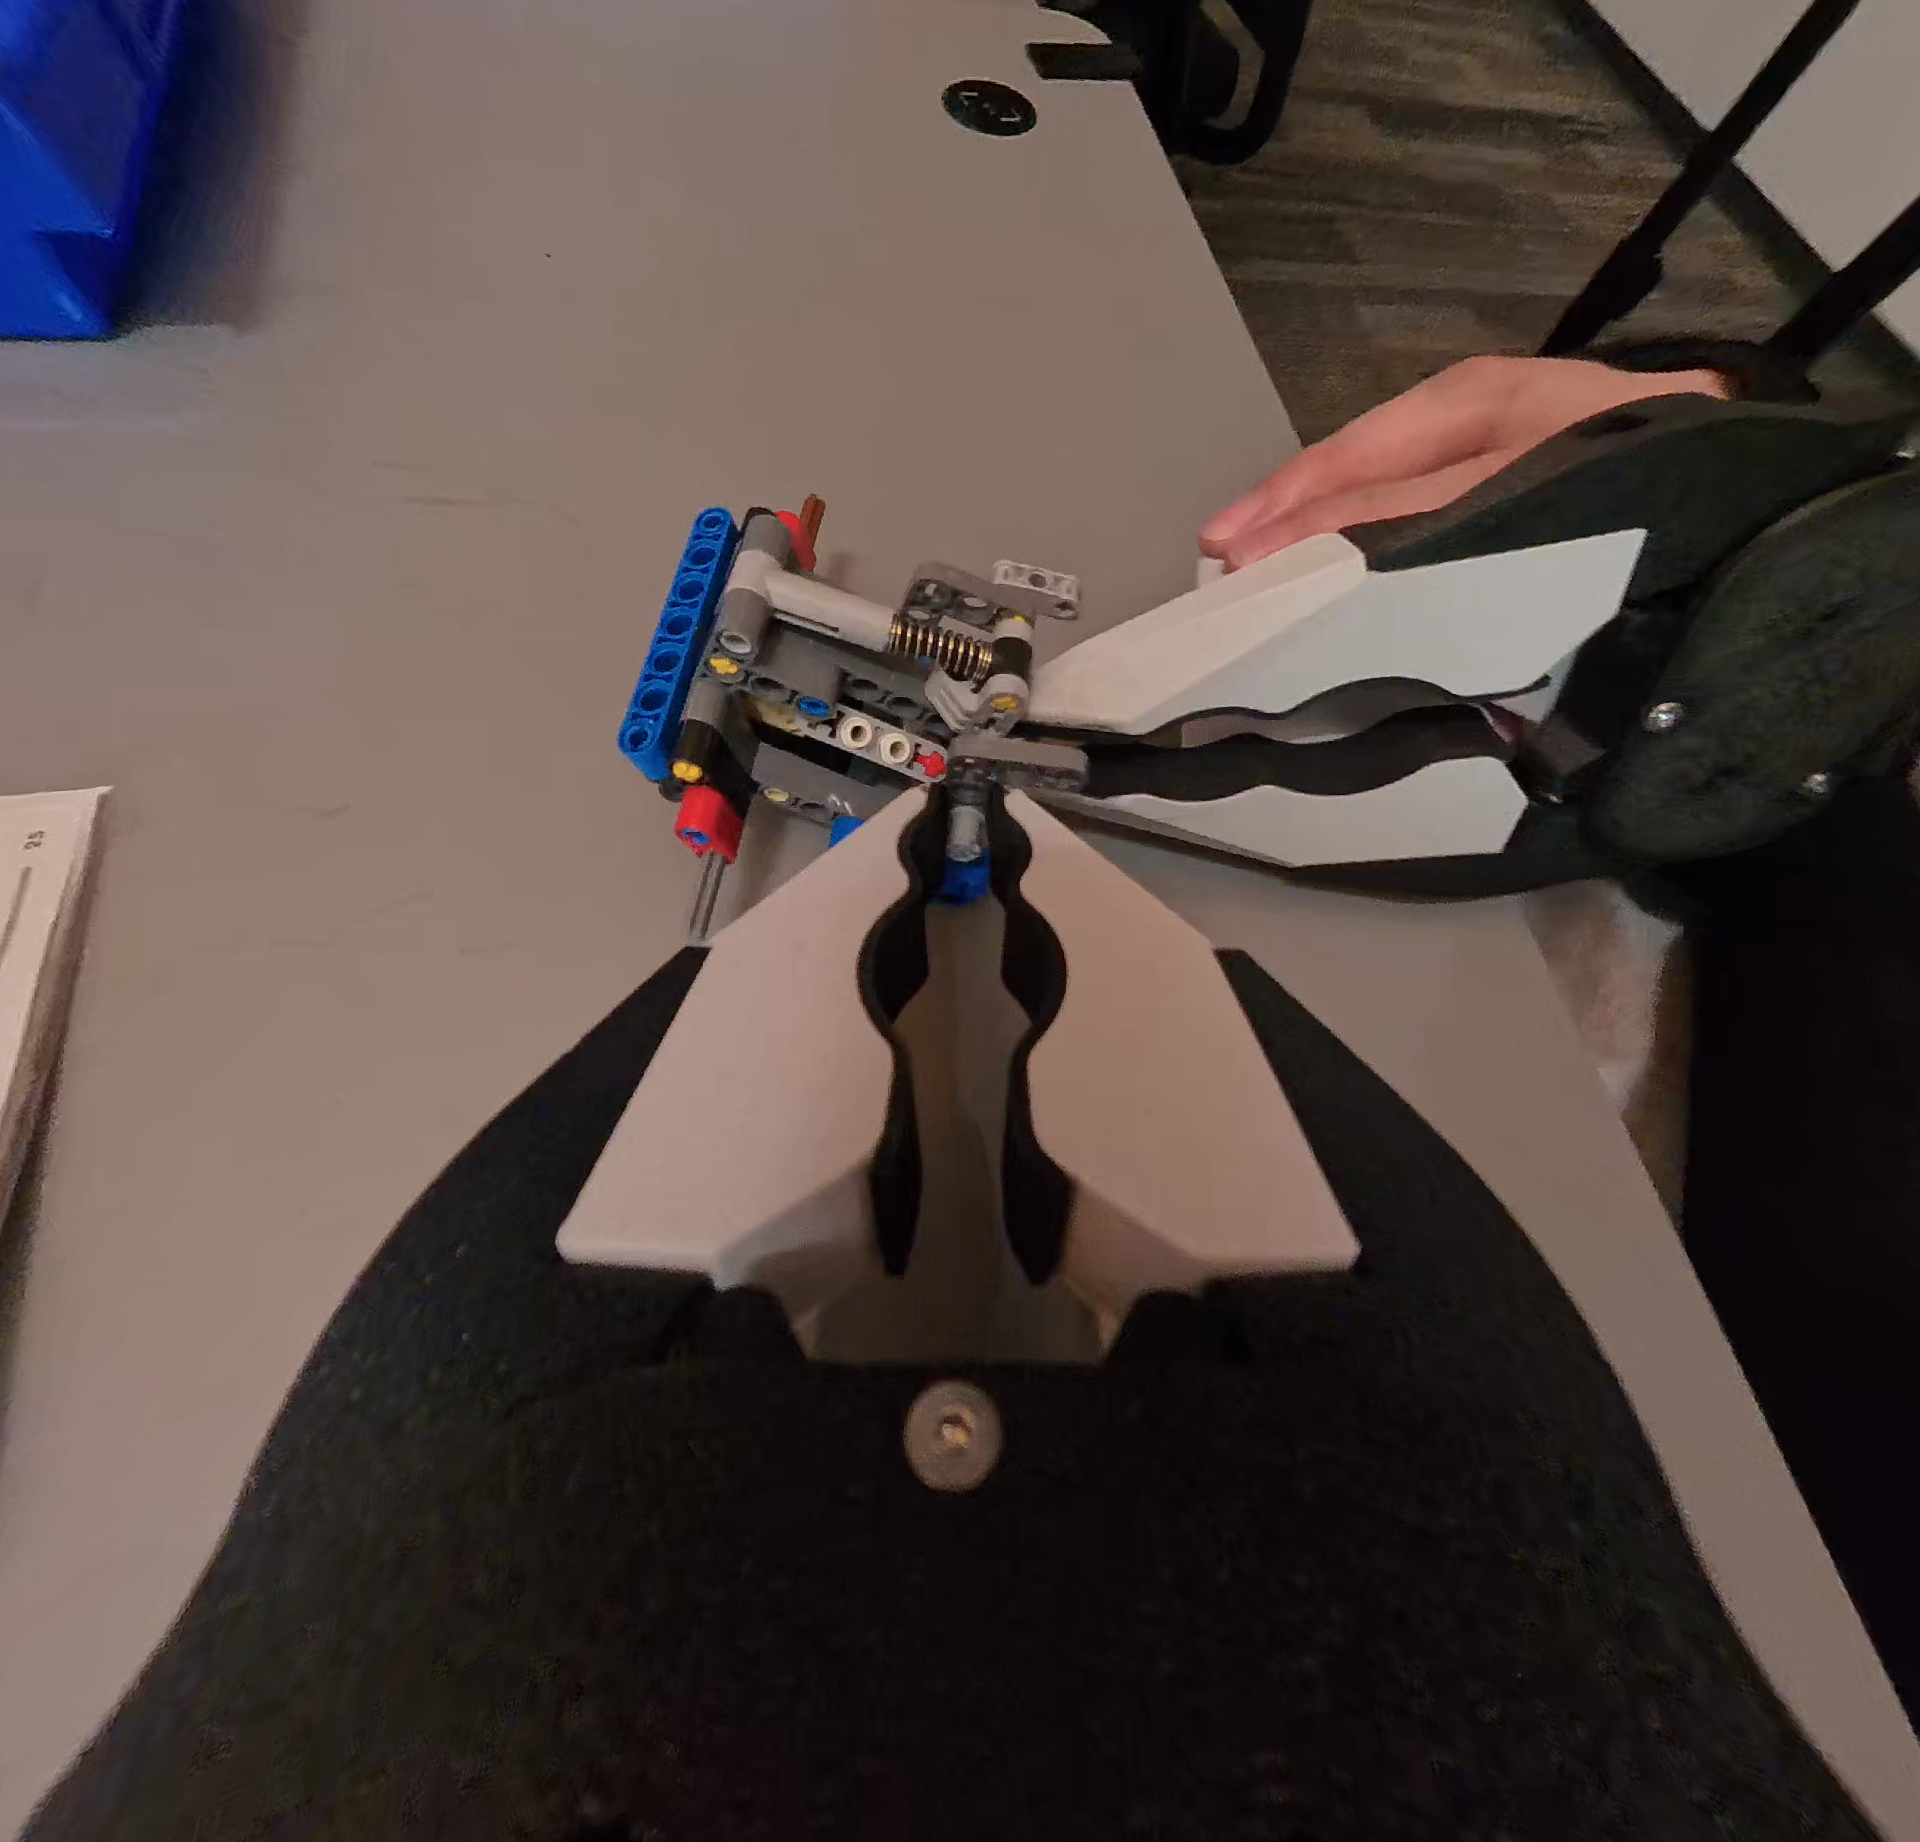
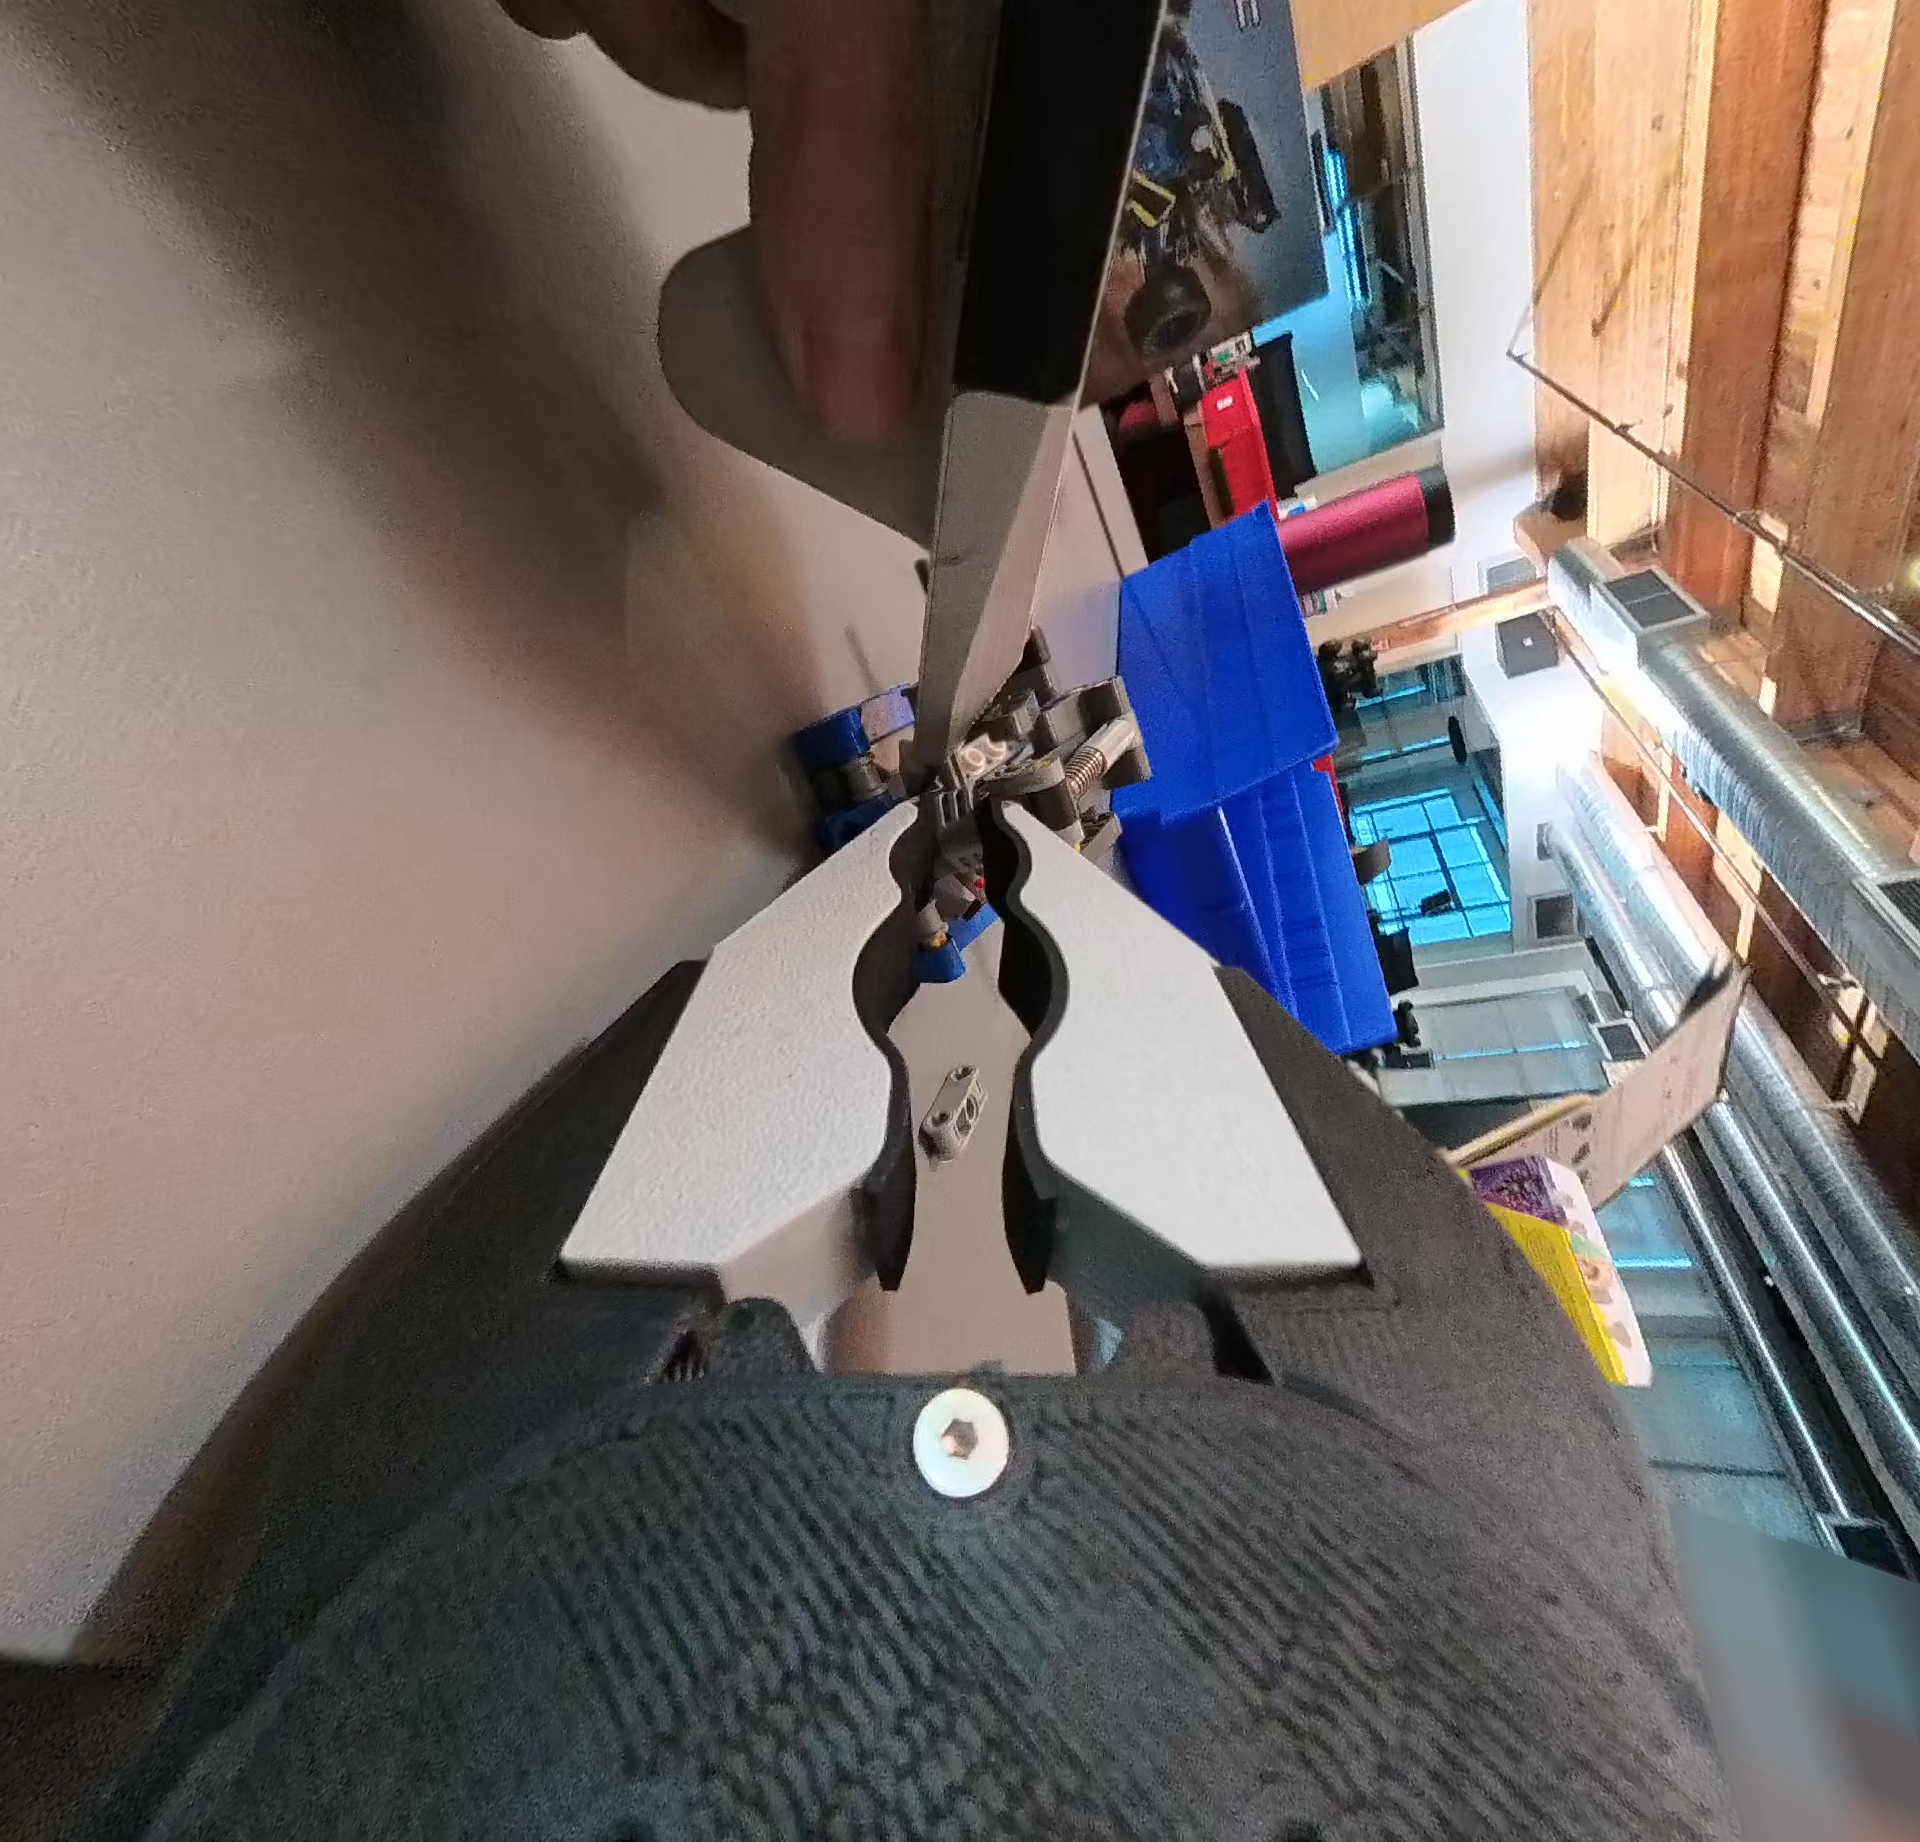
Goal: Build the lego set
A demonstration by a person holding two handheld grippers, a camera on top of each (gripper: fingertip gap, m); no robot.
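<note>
toy model (image 1: 831, 680) of blue, grey and black building pieces with a metal spring lies on the grey table (image 1: 520, 338), mid-view. far left, a blue bin (image 1: 73, 130) stands at the table's back edge; its contents cannot be seen. a white booklet (image 1: 42, 951) lies at the left edge. left gripper (image 1: 964, 824) pinches a grey peg (image 1: 966, 826) on the model's near side. right gripper (image 1: 1070, 743), held in a hand (image 1: 1403, 462), is clamped on a flat grey beam (image 1: 1023, 762) of the model.
</note>
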